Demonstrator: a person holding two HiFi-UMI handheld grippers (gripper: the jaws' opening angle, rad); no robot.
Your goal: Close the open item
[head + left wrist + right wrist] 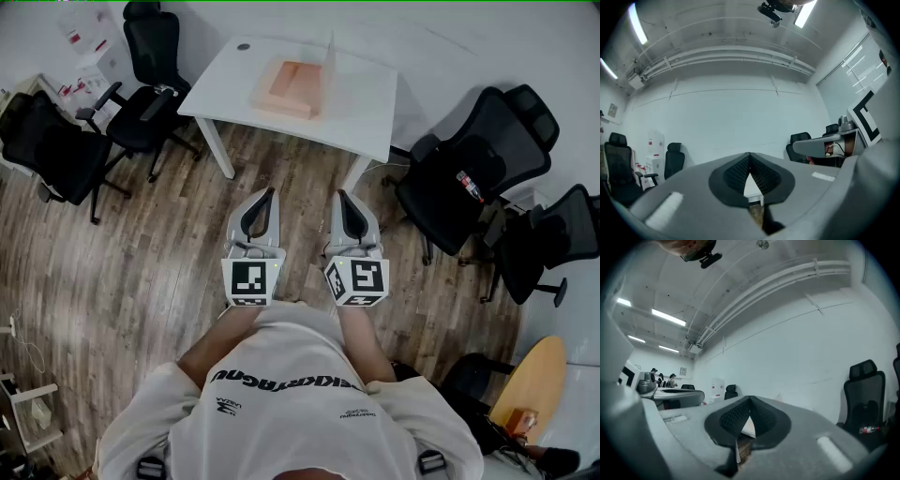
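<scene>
A flat pinkish box (pixel 287 87) lies on the white table (pixel 370 112) ahead of me, its pale lid (pixel 330 64) standing upright along the right side. Both grippers hang close to my body over the wooden floor, well short of the table. The left gripper (pixel 266 196) is shut with its tips together and nothing between them; in its own view the jaws meet at the left gripper (pixel 750 156). The right gripper (pixel 344 198) is likewise shut and holds nothing, as the right gripper (pixel 749 401) shows. A sliver of the white table (pixel 750 186) shows through the left jaws.
Black office chairs stand left of the table (pixel 56 150) (pixel 150 52) and to the right (pixel 473 178) (pixel 553 239). A round wooden tabletop (pixel 537 382) is at the lower right. White shelving (pixel 28 403) lines the left edge. Bare wooden floor (pixel 141 272) lies between me and the table.
</scene>
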